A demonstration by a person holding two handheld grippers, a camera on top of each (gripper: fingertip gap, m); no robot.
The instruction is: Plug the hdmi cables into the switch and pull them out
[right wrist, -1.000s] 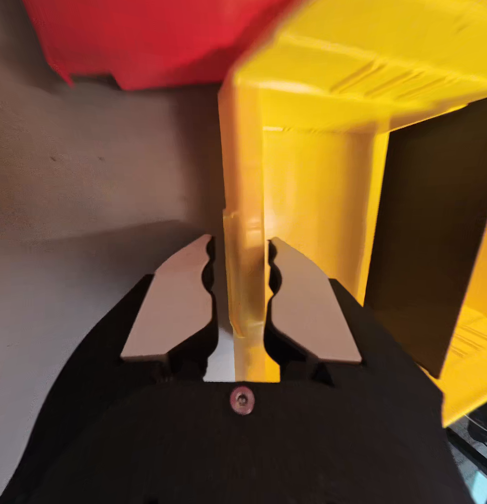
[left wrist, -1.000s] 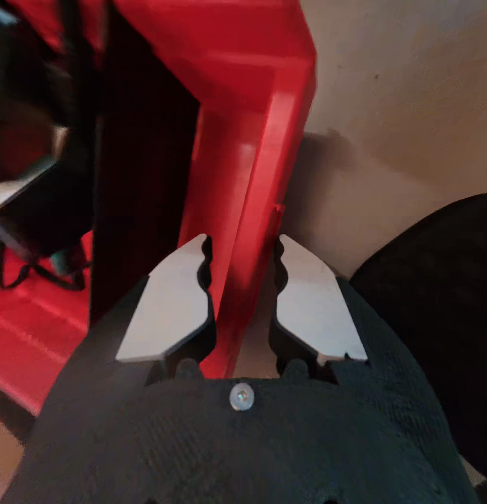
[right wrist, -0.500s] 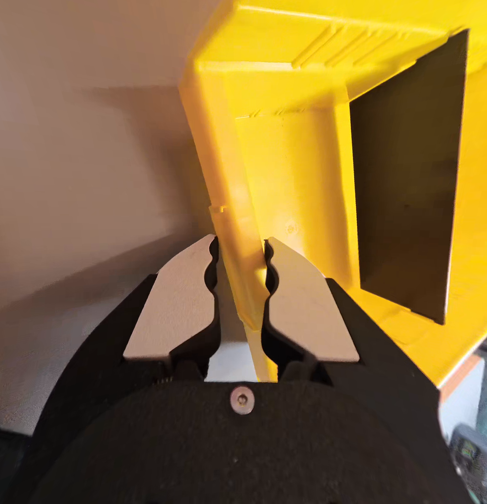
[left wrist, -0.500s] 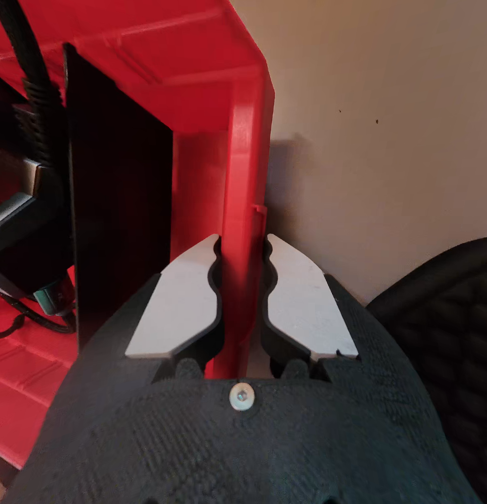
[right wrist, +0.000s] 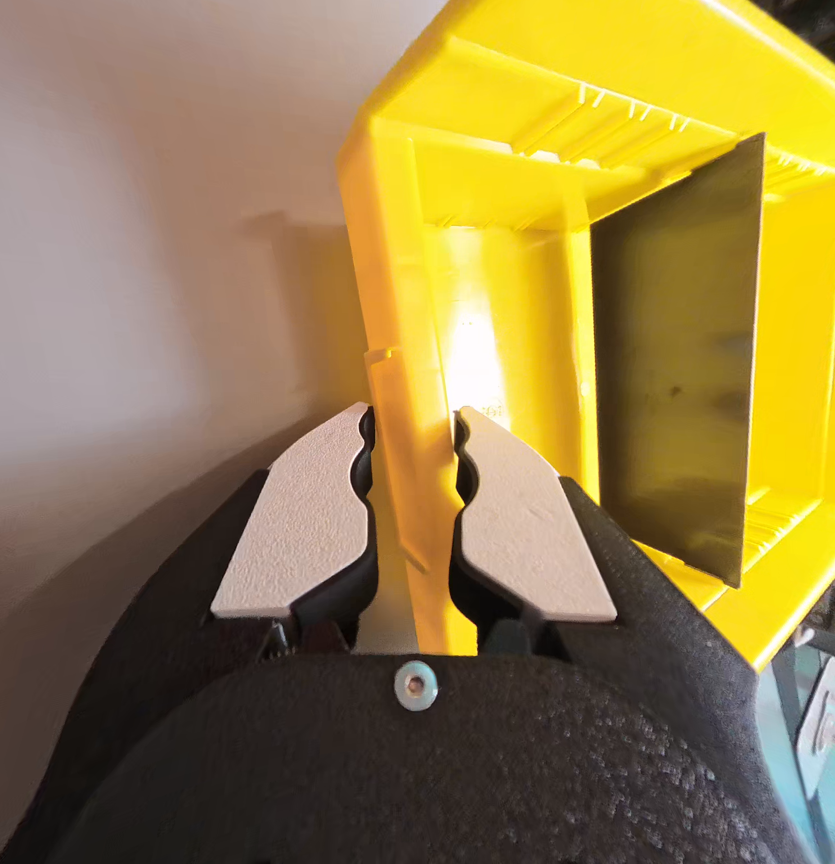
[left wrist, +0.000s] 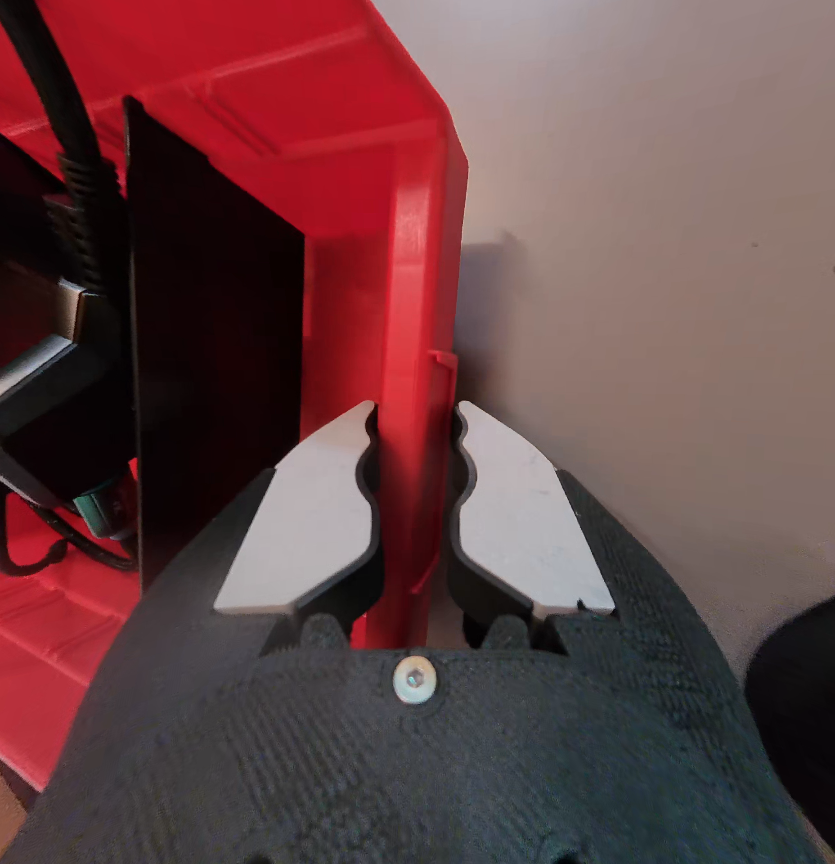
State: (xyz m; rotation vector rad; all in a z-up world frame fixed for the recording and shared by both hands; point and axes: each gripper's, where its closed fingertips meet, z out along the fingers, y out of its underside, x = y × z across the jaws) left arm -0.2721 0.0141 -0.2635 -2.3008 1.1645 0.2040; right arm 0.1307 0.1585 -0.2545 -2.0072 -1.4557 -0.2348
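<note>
My left gripper (left wrist: 414, 411) is shut on the right side wall of a red plastic bin (left wrist: 420, 290). Inside the bin, left of a black divider plate (left wrist: 214, 355), lies a black box-shaped switch (left wrist: 46, 421) with a thick black HDMI cable (left wrist: 69, 131) running up from it and a teal connector (left wrist: 102, 514) at its lower end. My right gripper (right wrist: 413, 411) is shut on the left side wall of a yellow plastic bin (right wrist: 397, 290). The part of the yellow bin that shows holds only a dark divider plate (right wrist: 677, 355).
A pale table surface (left wrist: 663, 234) lies to the right of the red bin and, in the right wrist view (right wrist: 149, 234), to the left of the yellow bin. A black rounded object (left wrist: 803, 701) sits at the lower right of the left wrist view. Grey-teal equipment (right wrist: 822, 724) shows below the yellow bin. The left gripper's tips are roughly 45 centimeters from the right gripper's.
Both grippers have closed onto their bin walls. The yellow bin has tilted and swung to the right in the view, and the red bin that showed behind it has left the view.
</note>
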